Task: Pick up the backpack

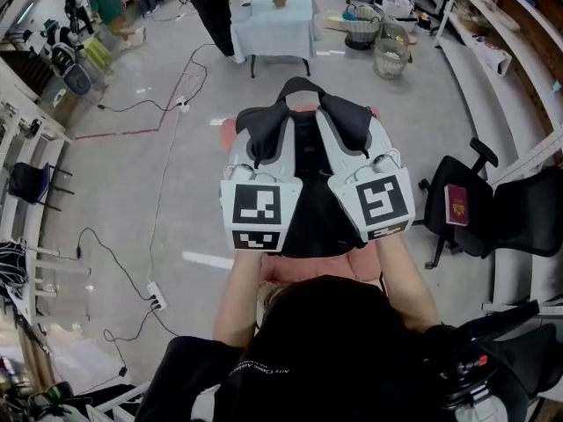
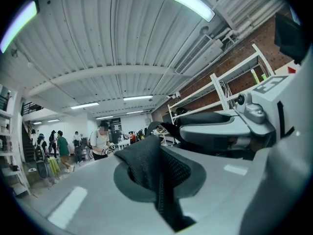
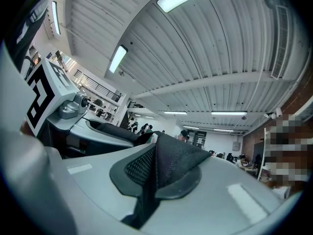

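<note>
Backpack (image 1: 310,202) is black, with mesh-padded shoulder straps (image 1: 264,132) and top loop (image 1: 299,83).

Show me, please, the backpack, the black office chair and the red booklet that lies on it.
backpack (image 1: 308,196), head view, on its black back panel.
black office chair (image 1: 480,214), head view, on the seat, beside the booklet.
red booklet (image 1: 456,205), head view, on its cover.

Above the grey floor (image 1: 132,165), the left tongs (image 1: 257,152) and right tongs (image 1: 356,143) lie side by side flanking a black backpack (image 1: 308,205), one of its padded straps (image 1: 264,128) at each tip, with a black chair (image 1: 528,214) bearing a red booklet (image 1: 456,205) to the right.
</note>
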Tool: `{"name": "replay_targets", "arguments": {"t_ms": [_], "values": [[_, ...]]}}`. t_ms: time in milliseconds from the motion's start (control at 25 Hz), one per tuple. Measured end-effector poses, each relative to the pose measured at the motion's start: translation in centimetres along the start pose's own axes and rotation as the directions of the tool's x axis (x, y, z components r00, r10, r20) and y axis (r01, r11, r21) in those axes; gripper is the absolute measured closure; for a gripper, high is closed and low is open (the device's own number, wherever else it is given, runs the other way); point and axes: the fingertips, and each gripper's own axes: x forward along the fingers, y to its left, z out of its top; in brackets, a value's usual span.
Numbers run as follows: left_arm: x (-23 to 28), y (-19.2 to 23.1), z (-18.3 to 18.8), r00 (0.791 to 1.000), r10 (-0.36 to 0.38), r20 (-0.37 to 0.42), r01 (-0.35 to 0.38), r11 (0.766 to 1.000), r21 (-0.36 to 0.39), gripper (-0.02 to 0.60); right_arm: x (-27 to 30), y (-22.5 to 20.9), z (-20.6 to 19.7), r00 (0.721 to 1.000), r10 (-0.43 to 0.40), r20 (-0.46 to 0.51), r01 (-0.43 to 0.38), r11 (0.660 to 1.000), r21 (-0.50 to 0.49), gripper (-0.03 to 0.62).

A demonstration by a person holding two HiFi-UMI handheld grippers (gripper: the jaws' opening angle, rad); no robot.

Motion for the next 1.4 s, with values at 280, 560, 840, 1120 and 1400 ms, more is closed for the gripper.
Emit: {"name": "replay_targets", "arguments": {"t_ms": [280, 560, 840, 1120, 1400], "values": [[-1.0, 0.9, -1.1, 1.000, 0.007, -0.021, -0.008, 1.000, -0.016, 0.558, 0.7, 1.4, -0.1, 1.000, 0.017, -0.004, -0.017, 1.000, 0.001, 0.566], [-1.7, 1.0, -0.8, 1.000, 0.011, 0.008, -0.011, 0.998, -0.057, 0.557, 0.8, 1.7, 0.1, 1.000, -0.004, -0.021, 0.005, 1.000, 0.022, 0.566], [-1.9, 0.4, -0.7, 1.000, 0.005, 0.012, -0.004, 0.998, -0.058, 0.557, 0.0, 1.9, 0.0, 1.000, -0.002, -0.019, 0.001, 1.000, -0.013, 0.566], [-2.4, 0.6, -1.7, 1.000, 0.016, -0.015, -0.017, 0.998, -0.057, 0.557, 0.1, 2.8, -0.8, 1.000, 0.007, -0.023, -0.008, 1.000, -0.013, 0.566], [-2.2, 0.1, -2.3, 0.999, 0.000, -0.041, -0.003, 0.997, -0.076, 0.557, -0.3, 2.8, -1.4, 0.999, 0.009, -0.051, -0.009, 1.000, -0.001, 0.568]]}}
